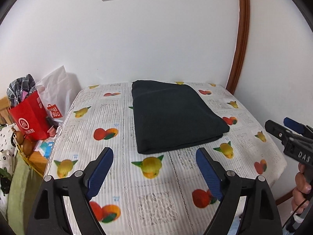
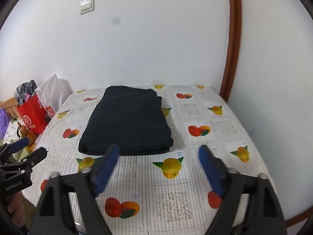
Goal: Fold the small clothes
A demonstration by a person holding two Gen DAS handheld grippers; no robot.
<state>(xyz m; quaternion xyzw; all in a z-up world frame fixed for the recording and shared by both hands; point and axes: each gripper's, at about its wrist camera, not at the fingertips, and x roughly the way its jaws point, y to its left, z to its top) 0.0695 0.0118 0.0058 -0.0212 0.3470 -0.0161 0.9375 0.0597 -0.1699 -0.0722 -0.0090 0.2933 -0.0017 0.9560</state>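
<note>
A dark folded garment (image 1: pixel 172 115) lies flat as a neat rectangle on the fruit-print tablecloth (image 1: pixel 125 180), toward the table's far side; it also shows in the right wrist view (image 2: pixel 127 121). My left gripper (image 1: pixel 154 152) is open and empty, held above the cloth just short of the garment's near edge. My right gripper (image 2: pixel 158 149) is open and empty, near the garment's near right corner. The right gripper also shows at the right edge of the left wrist view (image 1: pixel 281 127), and the left gripper at the left edge of the right wrist view (image 2: pixel 31 146).
A red paper bag (image 1: pixel 29 117) with checked cloth and a white plastic bag (image 1: pixel 58 90) stand left of the table. A white wall is behind, with a brown wooden door frame (image 1: pixel 240 45) at the back right. The table's right edge (image 1: pixel 281 156) drops off.
</note>
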